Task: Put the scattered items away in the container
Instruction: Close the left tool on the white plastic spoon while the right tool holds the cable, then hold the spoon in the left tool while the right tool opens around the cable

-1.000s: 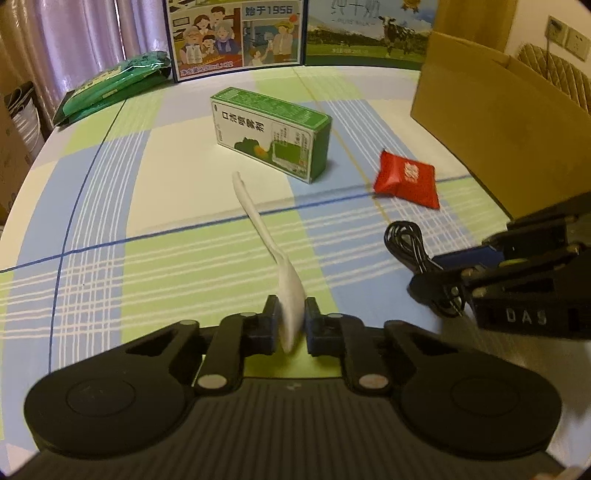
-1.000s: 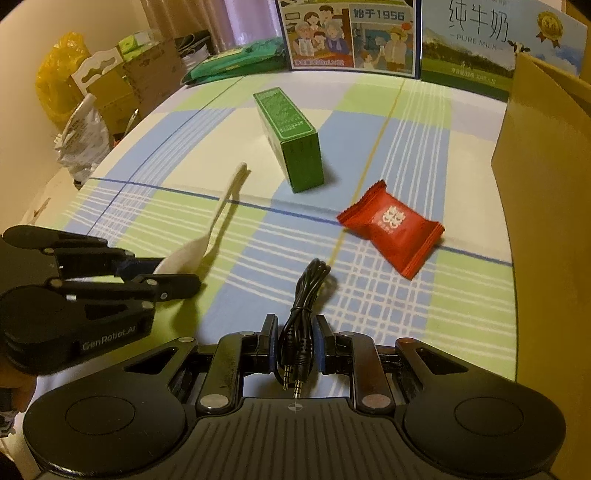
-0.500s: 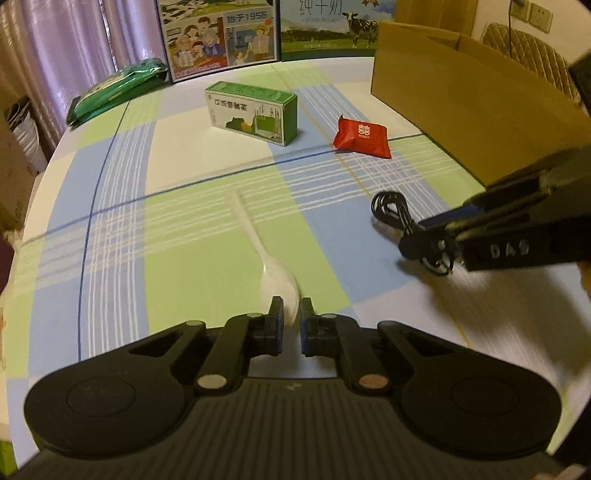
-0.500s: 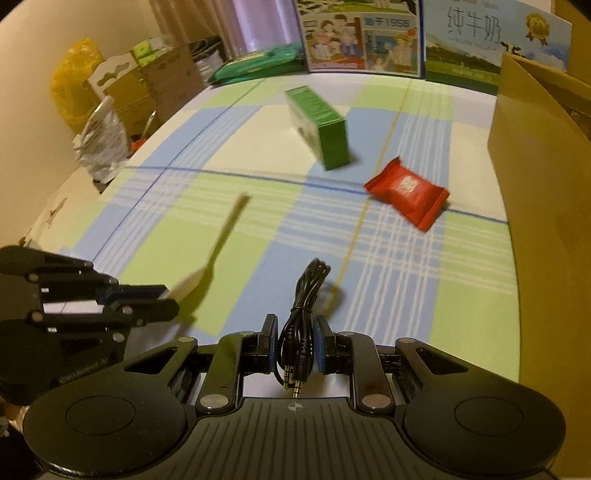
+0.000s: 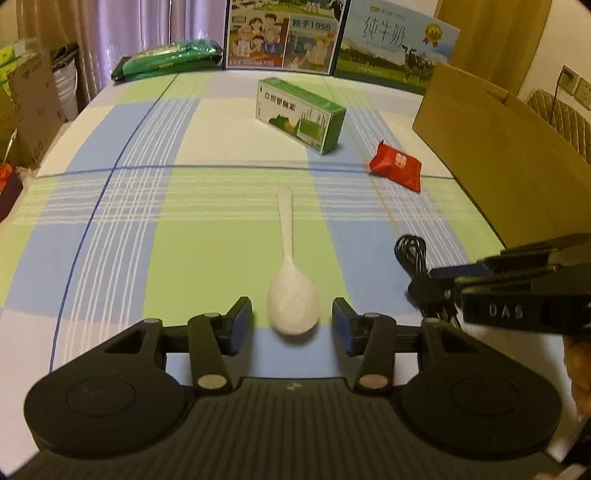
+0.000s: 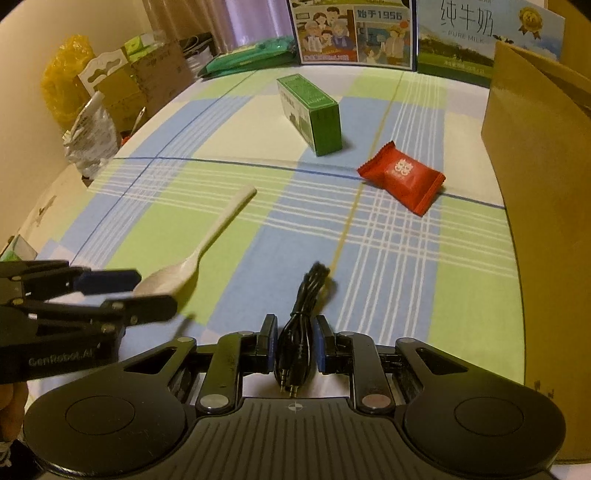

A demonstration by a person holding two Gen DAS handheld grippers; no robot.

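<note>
A white plastic spoon (image 5: 291,295) lies flat on the checked tablecloth, its bowl between the wide-apart fingers of my left gripper (image 5: 291,325), which is open. From the right wrist view the spoon (image 6: 210,240) points away from that gripper (image 6: 155,290). My right gripper (image 6: 295,343) is shut on a coiled black cable (image 6: 301,325), whose plugs stick out toward the camera; the left wrist view shows this gripper (image 5: 421,284) holding the cable (image 5: 413,251). A green box (image 5: 301,110) and a red packet (image 5: 397,168) lie farther out. The brown cardboard container (image 5: 498,147) stands at the right.
A green bag (image 5: 166,61) and printed milk cartons (image 5: 284,33) line the table's far edge. Cardboard boxes and plastic bags (image 6: 110,85) stand off the table to the left. The container's wall (image 6: 546,184) rises close on the right.
My left gripper has opened and let go of the spoon, which now lies flat instead of on edge between the fingers. The right gripper still grips the cable.
</note>
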